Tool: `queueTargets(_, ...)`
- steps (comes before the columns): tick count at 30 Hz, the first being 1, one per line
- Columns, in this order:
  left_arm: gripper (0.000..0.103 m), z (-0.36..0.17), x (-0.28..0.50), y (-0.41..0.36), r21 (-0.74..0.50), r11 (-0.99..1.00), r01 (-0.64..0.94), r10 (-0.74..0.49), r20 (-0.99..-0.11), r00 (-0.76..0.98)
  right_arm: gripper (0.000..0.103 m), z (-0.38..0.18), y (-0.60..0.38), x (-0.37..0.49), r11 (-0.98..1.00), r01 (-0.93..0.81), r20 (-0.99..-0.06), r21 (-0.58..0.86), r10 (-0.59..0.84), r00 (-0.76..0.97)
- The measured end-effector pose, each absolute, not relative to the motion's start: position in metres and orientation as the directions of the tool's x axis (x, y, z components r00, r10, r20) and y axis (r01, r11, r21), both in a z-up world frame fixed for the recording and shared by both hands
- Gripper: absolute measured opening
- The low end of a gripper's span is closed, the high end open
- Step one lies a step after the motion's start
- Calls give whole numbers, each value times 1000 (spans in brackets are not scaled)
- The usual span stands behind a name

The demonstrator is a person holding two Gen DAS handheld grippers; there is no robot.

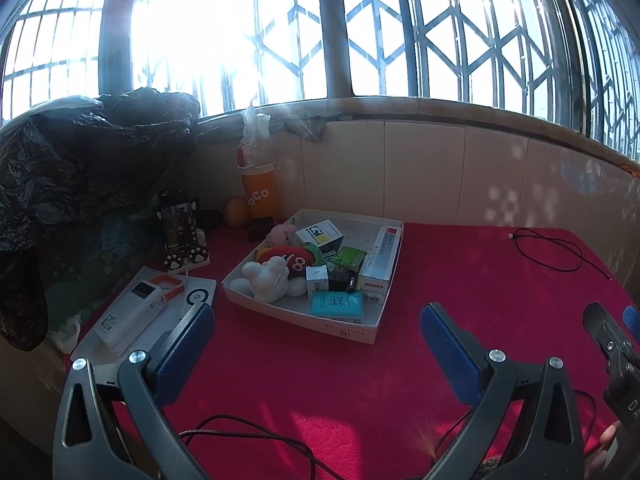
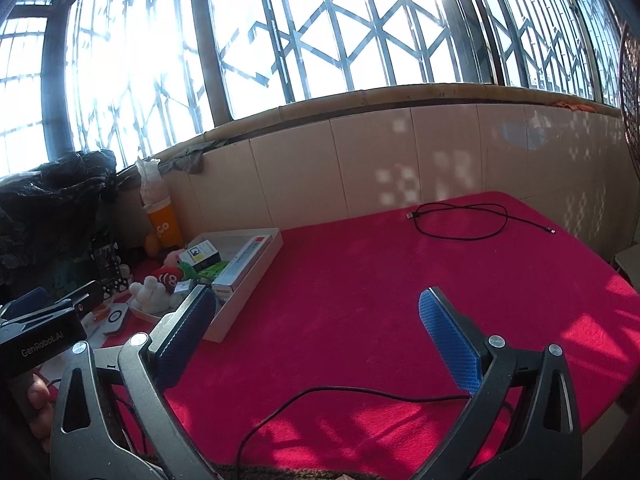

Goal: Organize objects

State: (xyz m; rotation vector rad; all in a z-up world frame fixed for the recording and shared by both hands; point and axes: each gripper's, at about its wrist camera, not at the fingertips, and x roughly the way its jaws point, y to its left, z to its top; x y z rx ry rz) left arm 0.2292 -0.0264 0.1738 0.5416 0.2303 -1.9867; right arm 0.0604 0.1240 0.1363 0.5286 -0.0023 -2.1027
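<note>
Your loose black cable [image 2: 460, 220] lies well apart from the white box [image 1: 372, 330] packed with toys and cartons at the bench's [image 1: 460, 280] left; dragging it could snag the red cloth. Thin wire may slip between wide pads, and another cable trails just under your right hand-held gripper [image 2: 316, 320]. Both it and the left hand-held gripper [image 1: 316, 330] hang low over the cloth, tilted slightly down, jaws spread fully and empty.

White shallow box [image 1: 304, 316] on red cloth, crowded with plush toys [image 1: 266, 278], small cartons [image 1: 376, 264], teal packet [image 1: 337, 305]
</note>
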Motion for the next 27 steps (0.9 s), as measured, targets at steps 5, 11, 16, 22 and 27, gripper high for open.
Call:
queueTargets(5, 103, 174, 229, -28, 71, -466, 882, -793, -475, -381, 103, 136, 123, 58, -574, 794, -378, 199, -792, -478)
queueTargets(11, 103, 173, 229, -29, 67, -468, 881, -790, -479, -383, 103, 136, 124, 56, -575, 792, -384, 206, -792, -475)
queueTargets(16, 103, 173, 230, -31, 61, -466, 883, -787, -484, -382, 103, 136, 122, 56, -570, 795, -388, 206, -794, -468)
queueTargets(22, 103, 171, 231, -32, 58, -466, 883, -783, -491, -381, 103, 134, 121, 55, -566, 798, -393, 208, -795, -462)
queueTargets(27, 103, 171, 232, -31, 55, -466, 883, -789, -478, -387, 103, 133, 120, 55, -566, 797, -397, 210, -794, -460)
